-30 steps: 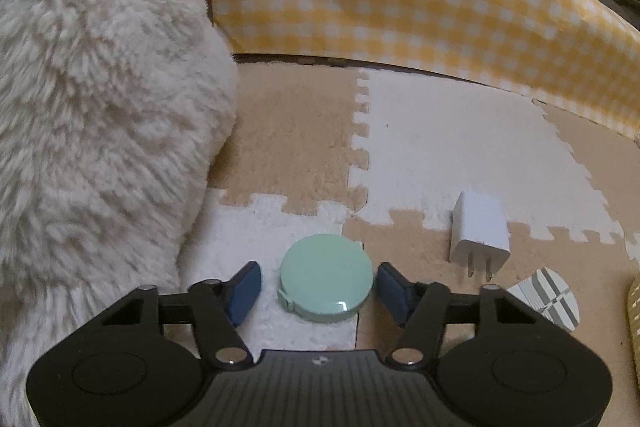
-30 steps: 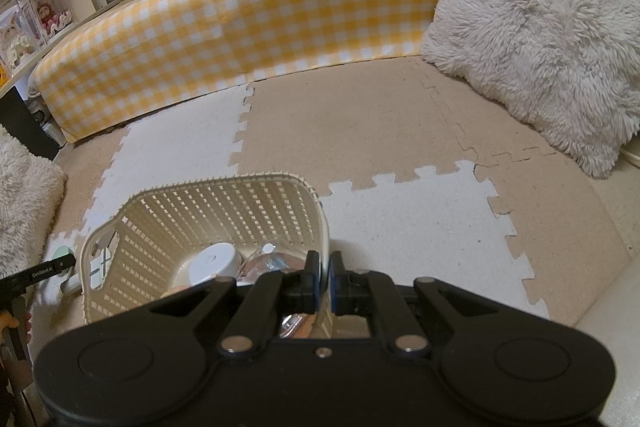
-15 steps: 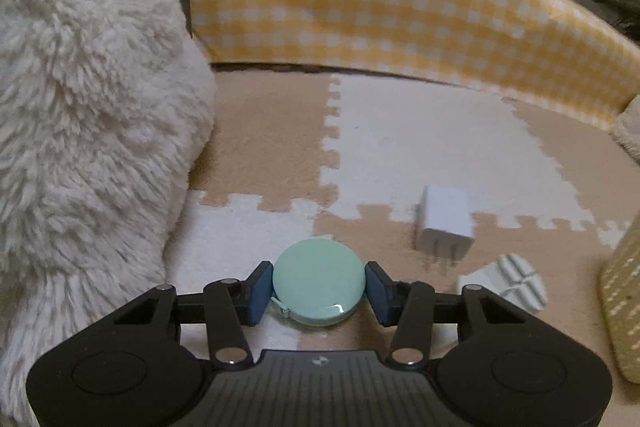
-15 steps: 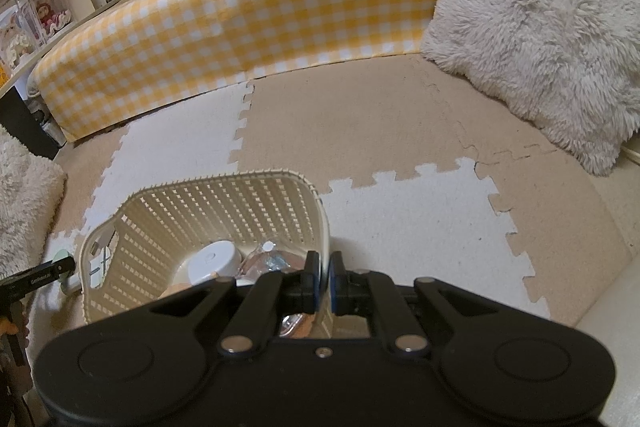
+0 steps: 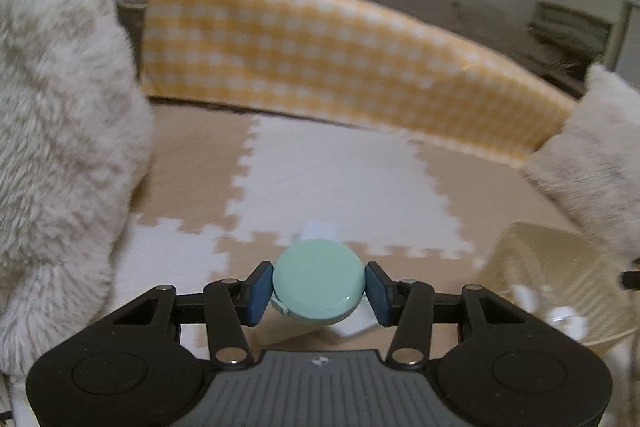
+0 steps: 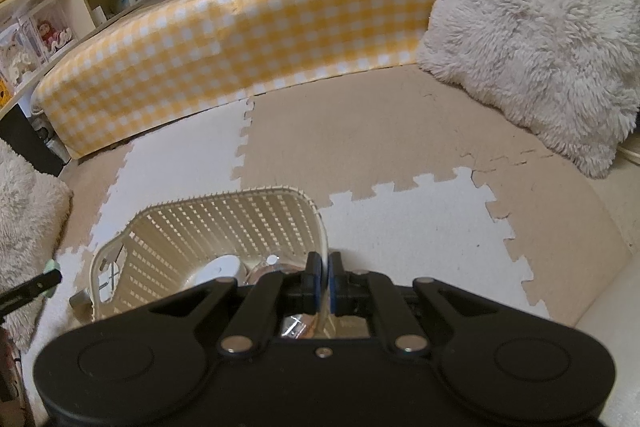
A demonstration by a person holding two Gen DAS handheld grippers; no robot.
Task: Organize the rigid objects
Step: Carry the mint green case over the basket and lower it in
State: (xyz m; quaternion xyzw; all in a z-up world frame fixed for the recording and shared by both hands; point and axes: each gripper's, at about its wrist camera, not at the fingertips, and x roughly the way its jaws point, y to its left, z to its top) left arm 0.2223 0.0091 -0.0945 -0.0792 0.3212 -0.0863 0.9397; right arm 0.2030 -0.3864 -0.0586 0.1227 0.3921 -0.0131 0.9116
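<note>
A mint-green round case (image 5: 319,283) hangs above the foam mat, and my left gripper (image 5: 319,291) is shut on it with a blue pad on each side. Behind it a white charger (image 5: 320,229) lies on the mat, mostly hidden. The cream slatted basket (image 5: 532,259) is blurred at the lower right of the left wrist view. In the right wrist view my right gripper (image 6: 325,273) is shut on the near rim of the basket (image 6: 224,223). A white round thing (image 6: 218,269) and a shiny item (image 6: 272,261) lie inside. The left gripper's tip (image 6: 36,285) shows at the left edge.
A yellow checked bumper (image 6: 240,39) walls the back of the brown and white puzzle mat (image 6: 400,227). Fluffy cushions stand on the right (image 6: 540,27) and on the left (image 5: 60,147). Shelves with boxes (image 6: 48,19) are at the back left.
The left jaws closed on the mint case, lifted it off the mat and swung right, so the basket has come into view. The right gripper and basket have not moved.
</note>
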